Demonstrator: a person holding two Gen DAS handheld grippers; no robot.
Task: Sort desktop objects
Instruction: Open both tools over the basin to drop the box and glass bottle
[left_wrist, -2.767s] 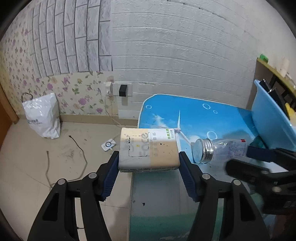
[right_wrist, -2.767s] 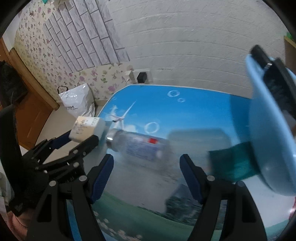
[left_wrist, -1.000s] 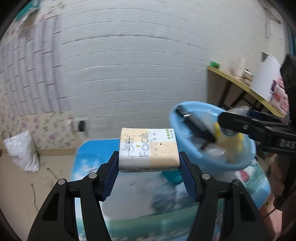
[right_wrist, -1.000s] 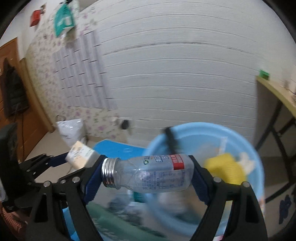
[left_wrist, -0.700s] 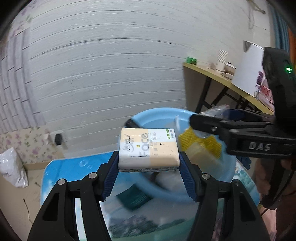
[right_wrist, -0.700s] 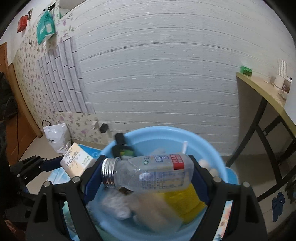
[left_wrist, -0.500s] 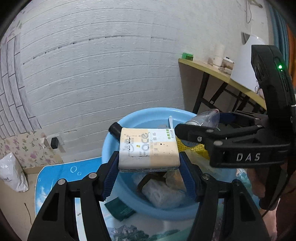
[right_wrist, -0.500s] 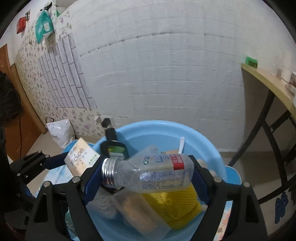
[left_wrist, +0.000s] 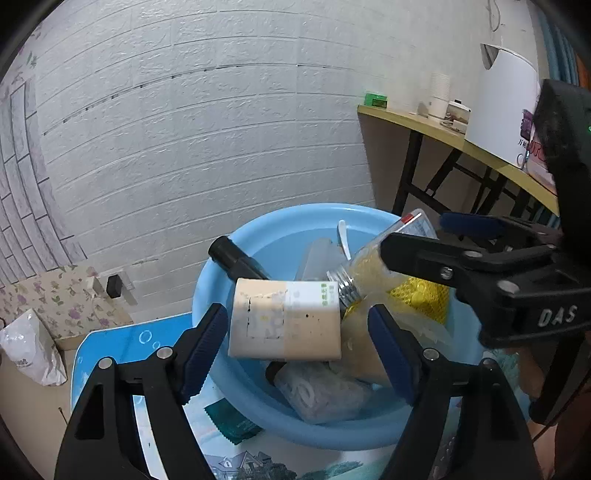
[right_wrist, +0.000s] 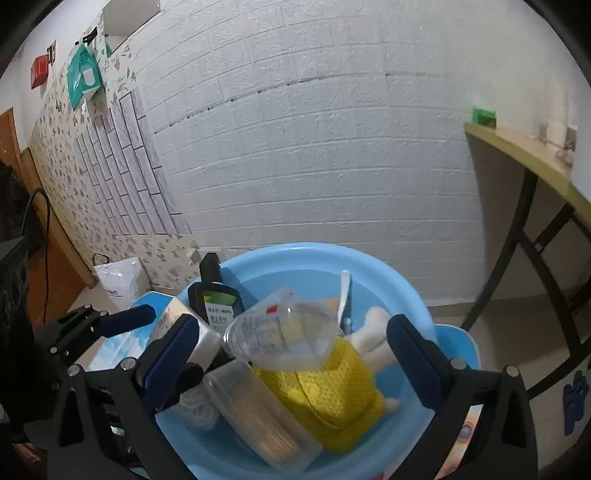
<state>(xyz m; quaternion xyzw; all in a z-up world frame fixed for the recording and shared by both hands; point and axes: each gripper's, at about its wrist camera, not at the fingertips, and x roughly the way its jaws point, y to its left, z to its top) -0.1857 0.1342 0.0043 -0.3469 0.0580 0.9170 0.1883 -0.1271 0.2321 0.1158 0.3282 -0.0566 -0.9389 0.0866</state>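
The left gripper (left_wrist: 297, 347) has its jaws spread apart, and the cream-and-white rectangular tissue pack (left_wrist: 284, 325) sits loose between them at frame centre, long axis running jaw to jaw, directly above the round light-blue plastic basin (left_wrist: 236, 384) on the printed blue surface (left_wrist: 110, 350). The right gripper (right_wrist: 291, 363) is likewise spread wide, and the clear plastic bottle with a silver threaded neck (right_wrist: 280, 341) lies blurred between its jaws, apparently touching neither, over the yellow knitted toy (right_wrist: 332, 391) in the basin's middle; both items seem released to drop in, so each gripper need only withdraw upward
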